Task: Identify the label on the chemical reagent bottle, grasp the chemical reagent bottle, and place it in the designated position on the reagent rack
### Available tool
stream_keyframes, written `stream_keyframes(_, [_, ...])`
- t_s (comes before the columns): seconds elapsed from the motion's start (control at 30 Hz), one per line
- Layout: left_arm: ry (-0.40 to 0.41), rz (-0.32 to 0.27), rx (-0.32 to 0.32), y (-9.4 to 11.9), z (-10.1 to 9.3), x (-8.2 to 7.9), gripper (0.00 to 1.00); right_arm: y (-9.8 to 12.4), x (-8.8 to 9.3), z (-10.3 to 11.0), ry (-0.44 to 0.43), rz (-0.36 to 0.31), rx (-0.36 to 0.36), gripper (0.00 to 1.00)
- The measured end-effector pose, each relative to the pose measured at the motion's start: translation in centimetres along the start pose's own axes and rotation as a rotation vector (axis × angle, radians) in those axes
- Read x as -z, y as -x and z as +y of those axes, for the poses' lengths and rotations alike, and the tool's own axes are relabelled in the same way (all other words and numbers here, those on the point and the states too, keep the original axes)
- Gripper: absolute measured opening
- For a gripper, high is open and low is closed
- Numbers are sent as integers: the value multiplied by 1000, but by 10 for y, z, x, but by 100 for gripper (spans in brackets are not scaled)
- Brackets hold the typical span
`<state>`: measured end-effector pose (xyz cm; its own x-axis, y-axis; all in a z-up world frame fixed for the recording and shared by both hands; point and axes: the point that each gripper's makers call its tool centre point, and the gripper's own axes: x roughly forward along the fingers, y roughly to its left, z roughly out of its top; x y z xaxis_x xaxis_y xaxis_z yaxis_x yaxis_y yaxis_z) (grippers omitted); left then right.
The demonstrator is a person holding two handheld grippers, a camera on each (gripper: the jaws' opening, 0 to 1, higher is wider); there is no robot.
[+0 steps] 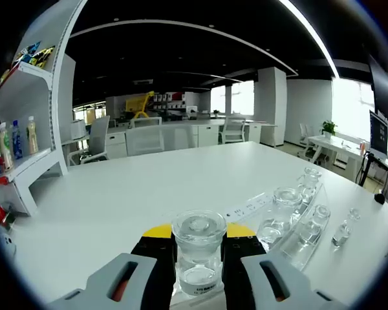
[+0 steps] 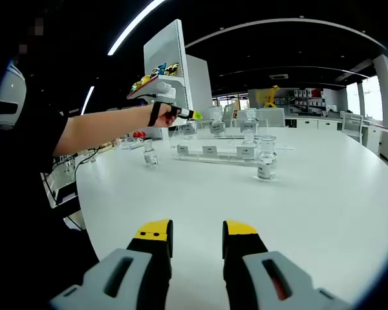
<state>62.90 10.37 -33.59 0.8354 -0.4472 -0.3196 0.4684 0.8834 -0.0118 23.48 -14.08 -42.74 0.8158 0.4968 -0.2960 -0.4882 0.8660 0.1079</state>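
Holding a clear glass stoppered reagent bottle (image 1: 198, 253) clenched between our left gripper (image 1: 198, 271) jaws, right gripper (image 2: 195, 258) released over bare table, we judge the carry underway; next, setting it into the transparent acrylic reagent rack (image 1: 296, 227) ahead-right.

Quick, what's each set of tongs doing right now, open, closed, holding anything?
Left tongs: closed on a clear glass reagent bottle.
Right tongs: open, holding nothing, above the white table.
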Motion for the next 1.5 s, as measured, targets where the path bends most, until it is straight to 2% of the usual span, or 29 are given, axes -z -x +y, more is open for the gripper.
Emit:
stream_keyframes(0.17, [5, 39, 4, -1, 0, 11, 27, 4, -1, -3, 0, -3, 11, 30])
stream_keyframes(0.53, [-8, 42, -22, 1, 1, 11, 27, 3, -1, 0, 1, -6, 3, 30])
stream_keyframes(0.63, [-11, 36, -27, 3, 2, 9, 30, 4, 0, 0, -1, -7, 4, 30])
stream_keyframes(0.73, [-1, 25, -16, 14, -11, 9, 36, 5, 1, 0, -1, -5, 7, 29])
stream_keyframes(0.87, [0, 14, -23, 20, -11, 6, 36, 7, -2, 4, 4, -13, 5, 29])
stream_keyframes(1.07, [-1, 29, -22, 32, -14, 12, 40, 10, -4, 9, 10, -20, 2, 29])
stream_keyframes(1.3, [-4, 34, -27, 49, -18, 16, 40, 15, -7, 16, 18, -31, -1, 29])
stream_keyframes(1.5, [-9, 19, -11, 65, -28, 10, 40, 17, -9, 20, 25, -37, -7, 29])
